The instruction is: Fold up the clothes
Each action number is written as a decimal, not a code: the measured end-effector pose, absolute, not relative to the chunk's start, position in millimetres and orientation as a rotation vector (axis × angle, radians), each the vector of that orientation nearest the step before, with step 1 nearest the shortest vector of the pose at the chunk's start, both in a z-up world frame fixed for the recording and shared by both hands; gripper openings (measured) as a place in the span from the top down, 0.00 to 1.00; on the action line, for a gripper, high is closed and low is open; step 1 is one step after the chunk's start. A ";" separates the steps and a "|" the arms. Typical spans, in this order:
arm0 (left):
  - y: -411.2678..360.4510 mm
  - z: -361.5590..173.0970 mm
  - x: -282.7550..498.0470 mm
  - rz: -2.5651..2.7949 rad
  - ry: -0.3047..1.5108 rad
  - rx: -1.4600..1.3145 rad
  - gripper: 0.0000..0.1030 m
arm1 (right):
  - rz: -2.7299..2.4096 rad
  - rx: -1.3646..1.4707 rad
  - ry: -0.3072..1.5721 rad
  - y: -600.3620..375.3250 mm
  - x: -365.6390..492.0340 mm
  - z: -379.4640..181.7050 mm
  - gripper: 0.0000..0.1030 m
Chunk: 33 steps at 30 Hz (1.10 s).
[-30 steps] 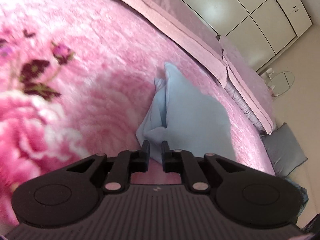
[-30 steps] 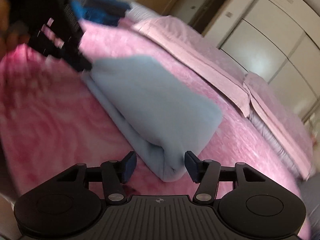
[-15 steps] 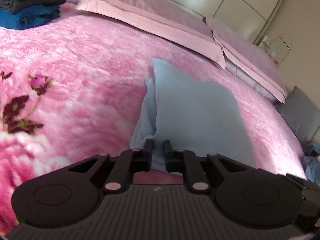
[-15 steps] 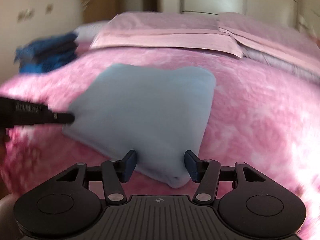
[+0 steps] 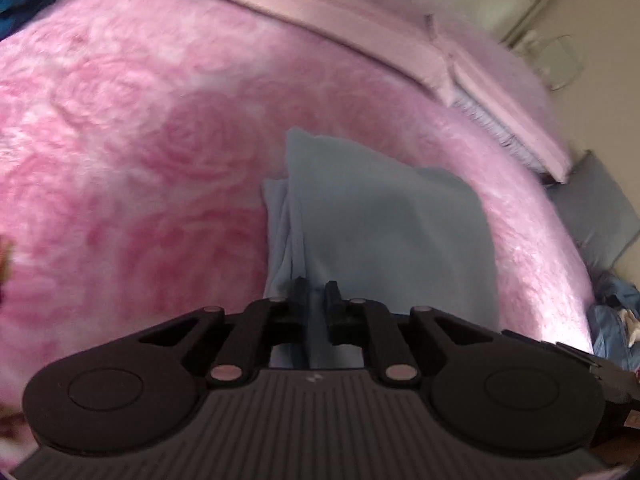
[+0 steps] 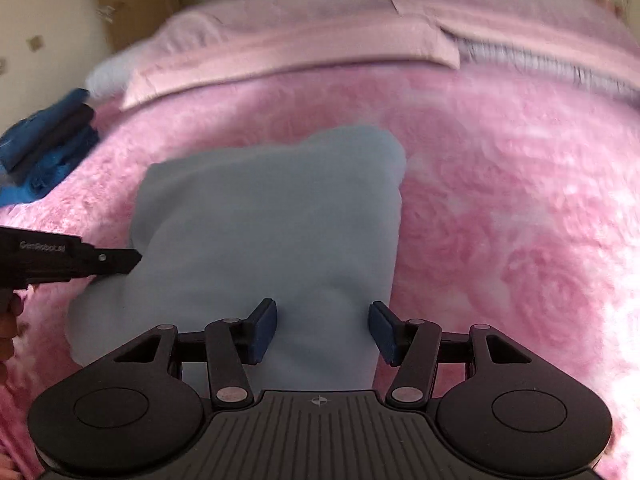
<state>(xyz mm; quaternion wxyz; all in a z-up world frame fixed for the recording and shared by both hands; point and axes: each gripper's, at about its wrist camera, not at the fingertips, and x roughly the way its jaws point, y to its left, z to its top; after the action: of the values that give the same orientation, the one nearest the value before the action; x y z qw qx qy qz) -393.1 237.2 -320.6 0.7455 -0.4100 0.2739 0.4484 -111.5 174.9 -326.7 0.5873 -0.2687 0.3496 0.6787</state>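
A folded light blue garment (image 5: 384, 224) (image 6: 264, 232) lies on the pink floral blanket (image 5: 140, 152) (image 6: 500, 208). My left gripper (image 5: 317, 294) is shut on the garment's near edge, with blue cloth between its jaws. It also shows in the right wrist view (image 6: 120, 258) touching the garment's left side. My right gripper (image 6: 322, 328) is open, with its jaws on either side of the garment's near end and cloth between them.
A stack of folded blue and dark clothes (image 6: 44, 140) sits at the bed's far left. Pink pillows (image 6: 304, 40) (image 5: 400, 28) line the head of the bed. A grey cushion (image 5: 596, 208) and more blue clothing (image 5: 612, 320) lie beside the bed.
Both grippers have come forward over the garment. More cloth now lies between the right gripper's open jaws. The left gripper stays shut on the garment's edge.
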 end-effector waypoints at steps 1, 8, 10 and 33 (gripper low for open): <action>236.2 -312.3 -392.5 0.984 0.634 -0.902 0.91 | 1.558 -0.654 0.842 177.1 -113.0 -318.9 0.46; 229.4 -254.2 -387.8 0.992 0.878 -0.933 0.77 | 1.379 -0.791 1.050 166.5 -133.0 -269.2 0.46; 227.4 -237.5 -386.4 0.993 0.948 -0.940 0.68 | 1.318 -0.805 1.118 158.7 -140.1 -252.2 0.46; 192.4 -112.0 -419.7 0.970 1.013 -0.811 0.59 | 1.249 -0.752 1.119 99.8 -225.4 -121.8 0.46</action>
<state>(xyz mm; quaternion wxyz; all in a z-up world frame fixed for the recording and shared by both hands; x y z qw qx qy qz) -419.7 192.4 -112.0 0.6893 -0.3625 0.4530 0.4339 -225.4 99.8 -121.8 0.6068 -0.3252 0.4841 0.5401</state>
